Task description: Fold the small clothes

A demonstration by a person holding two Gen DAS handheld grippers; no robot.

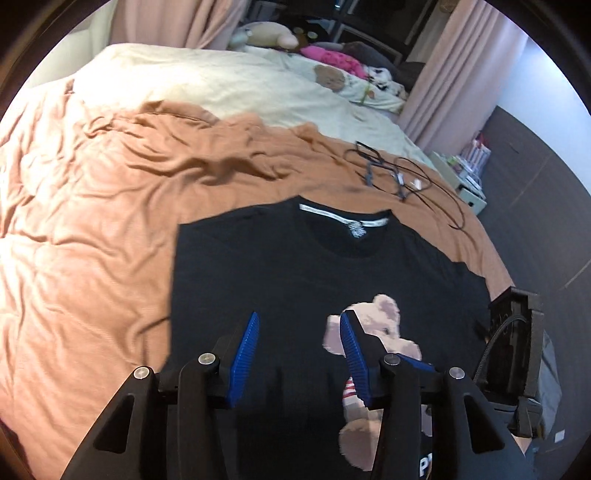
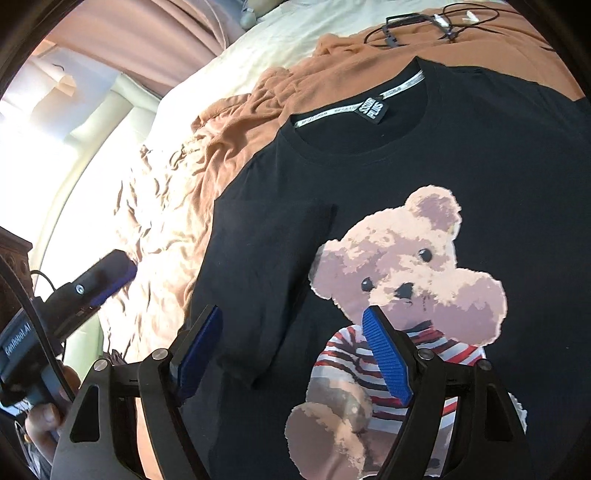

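A black T-shirt (image 1: 295, 266) (image 2: 461, 158) with a teddy bear print (image 2: 402, 266) lies face up on an orange bedsheet (image 1: 92, 229), collar pointing away. Its left sleeve (image 2: 266, 273) is folded inward over the chest. My left gripper (image 1: 299, 321) hovers open above the shirt's lower middle, with nothing between the blue pads (image 1: 245, 354). My right gripper (image 2: 295, 317) is open too, over the folded sleeve and the bear, holding nothing. The other gripper (image 2: 92, 284) shows at the left edge of the right wrist view, in a hand (image 2: 44, 424).
Black cables (image 1: 399, 177) lie on the sheet beyond the collar. A cream duvet (image 1: 221, 85), soft toys (image 1: 273, 35) and pink curtains (image 1: 439, 88) are at the far end. The bed's right edge drops to a dark floor (image 1: 535, 184) with boxes (image 1: 469, 173).
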